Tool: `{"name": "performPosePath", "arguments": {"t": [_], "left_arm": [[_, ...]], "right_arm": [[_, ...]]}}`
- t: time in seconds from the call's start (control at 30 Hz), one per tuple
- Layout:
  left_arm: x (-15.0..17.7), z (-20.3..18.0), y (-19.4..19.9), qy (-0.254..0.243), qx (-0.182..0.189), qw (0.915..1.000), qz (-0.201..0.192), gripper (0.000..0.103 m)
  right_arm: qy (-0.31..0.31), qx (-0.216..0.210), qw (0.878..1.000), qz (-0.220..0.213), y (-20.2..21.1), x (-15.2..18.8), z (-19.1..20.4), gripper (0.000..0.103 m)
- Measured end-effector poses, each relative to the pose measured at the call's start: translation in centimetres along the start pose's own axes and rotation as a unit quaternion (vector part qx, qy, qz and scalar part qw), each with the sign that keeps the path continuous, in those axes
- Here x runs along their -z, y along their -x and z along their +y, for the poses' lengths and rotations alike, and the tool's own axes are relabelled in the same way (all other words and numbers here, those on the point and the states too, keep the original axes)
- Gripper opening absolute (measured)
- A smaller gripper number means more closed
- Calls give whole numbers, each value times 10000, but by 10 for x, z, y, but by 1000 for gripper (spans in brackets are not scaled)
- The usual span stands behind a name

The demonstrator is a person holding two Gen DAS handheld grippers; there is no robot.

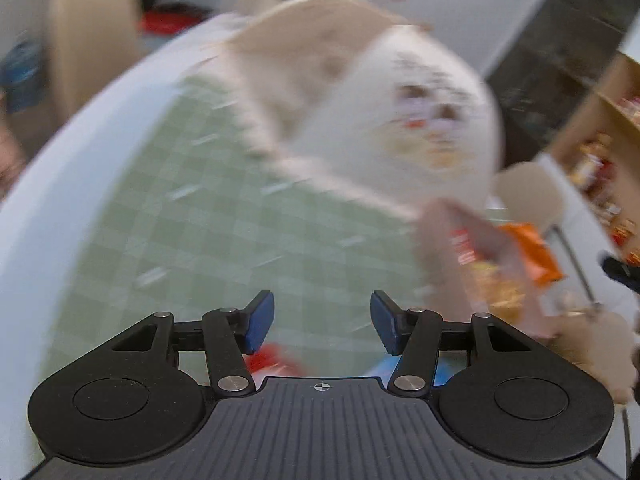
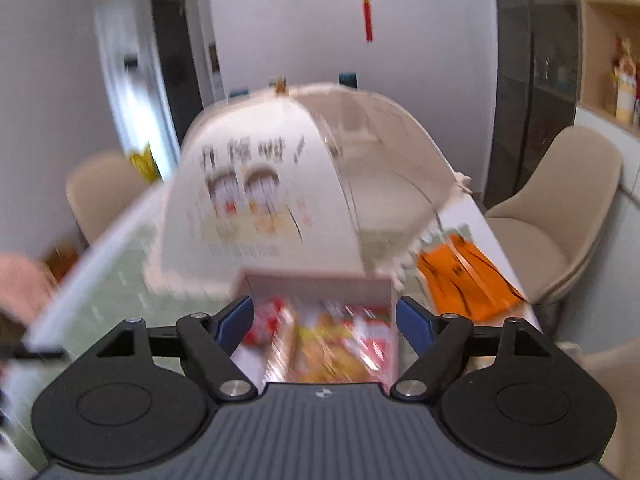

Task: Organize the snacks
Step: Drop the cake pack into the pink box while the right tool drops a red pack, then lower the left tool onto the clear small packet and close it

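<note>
In the right wrist view a pink open box (image 2: 320, 280) holds several red and yellow snack packets (image 2: 328, 348). My right gripper (image 2: 324, 320) hangs just over it, open, a blue pad to each side of the box, gripping nothing. An orange packet (image 2: 464, 276) lies on the table to the box's right. In the blurred left wrist view my left gripper (image 1: 322, 320) is open and empty above the green checked tablecloth (image 1: 208, 220). The pink box (image 1: 472, 256) and the orange packet (image 1: 532, 252) lie to its right. A red packet (image 1: 272, 360) shows below its fingers.
A big white domed food cover (image 2: 280, 184) stands behind the box, taking up the table's middle. Beige chairs (image 2: 560, 208) stand on both sides. A wooden shelf (image 2: 616, 80) with goods lines the right wall. The table's white edge (image 1: 60, 168) curves along the left.
</note>
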State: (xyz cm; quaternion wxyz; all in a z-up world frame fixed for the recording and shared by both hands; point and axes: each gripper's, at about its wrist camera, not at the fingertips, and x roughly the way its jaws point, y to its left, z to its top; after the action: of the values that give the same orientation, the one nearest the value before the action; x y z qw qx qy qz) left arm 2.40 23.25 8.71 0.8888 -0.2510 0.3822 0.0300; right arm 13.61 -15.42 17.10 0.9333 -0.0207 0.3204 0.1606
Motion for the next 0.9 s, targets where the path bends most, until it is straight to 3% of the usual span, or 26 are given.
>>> {"name": "performPosePath", "arguments": {"t": [0.1,0.2,0.37,0.5,0.6,0.73,0.8,0.9], "left_arm": [[19,37,11,299,-437,9985,121,58],[36,52,16,407,-533,9975,224,58],[60,37,4,266,-221,9981,507,55],[75,7,-4,51,222,9973,695,53],[82,-15,-11,-160,551,9943,893,45],[89,-38,-6,-480,647,9931,849,45],[93,-50,-4,-949,779,9878,957,45],[97,-51,-3,-1526,417,9828,951,45]], "right_arm": [[485,152,9986,164,5,32,13,79],[660,25,9970,398,8,59,23,79],[501,-824,9903,1001,6,89,38,79],[994,-961,9827,1230,9,119,68,79],[1381,-1017,9761,1333,13,140,87,79],[1789,-969,9691,1394,16,157,101,79],[1920,-845,9677,1399,16,164,102,79],[1860,-785,9677,1511,12,169,97,79]]}}
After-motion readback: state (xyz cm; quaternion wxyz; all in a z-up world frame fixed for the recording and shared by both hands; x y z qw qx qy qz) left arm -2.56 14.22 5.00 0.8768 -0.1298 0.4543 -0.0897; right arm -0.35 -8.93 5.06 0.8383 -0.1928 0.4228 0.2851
